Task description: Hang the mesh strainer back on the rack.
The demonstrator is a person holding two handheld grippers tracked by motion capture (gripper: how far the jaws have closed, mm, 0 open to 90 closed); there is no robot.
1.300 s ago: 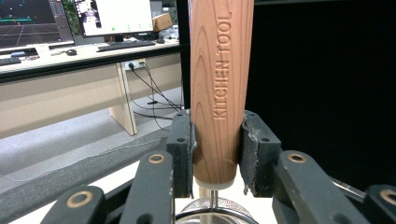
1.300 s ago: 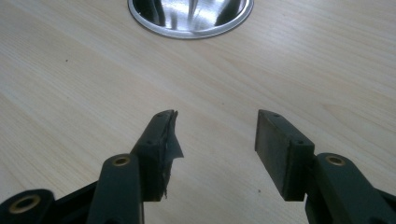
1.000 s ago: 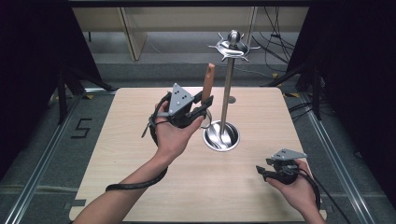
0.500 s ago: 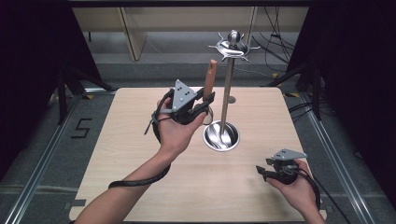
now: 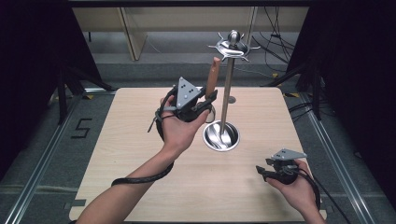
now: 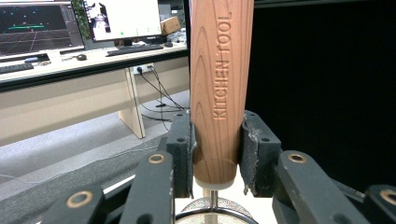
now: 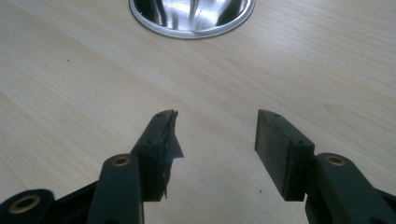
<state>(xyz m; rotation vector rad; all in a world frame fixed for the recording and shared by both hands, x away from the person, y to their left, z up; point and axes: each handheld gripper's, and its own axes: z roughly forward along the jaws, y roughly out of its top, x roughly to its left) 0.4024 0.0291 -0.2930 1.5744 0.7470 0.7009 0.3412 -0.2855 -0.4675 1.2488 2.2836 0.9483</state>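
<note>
Wooden-handled strainer (image 6: pixel 220 88) stands upright, clamped in the left tool (image 6: pixel 215 149) beside the rack (image 5: pixel 227 93); right tool (image 7: pixel 215 140) gapes empty above the tabletop (image 7: pixel 70 93).

A tall metal stand (image 5: pixel 227 88) rises from a round shiny base (image 5: pixel 221 136) near the middle of the wooden table (image 5: pixel 130 140). It blocks the way there. At its 9 o'clock, very close, the left gripper (image 5: pixel 205 103) holds a wooden handle (image 5: pixel 212 77) upright, so little room is left between them. From 6 to 9 o'clock the table is bare and wide. The right gripper (image 5: pixel 263 169) sits low at 5 o'clock, jaws apart, with bare wood (image 7: pixel 224 74) between it and the base (image 7: pixel 192 16).
</note>
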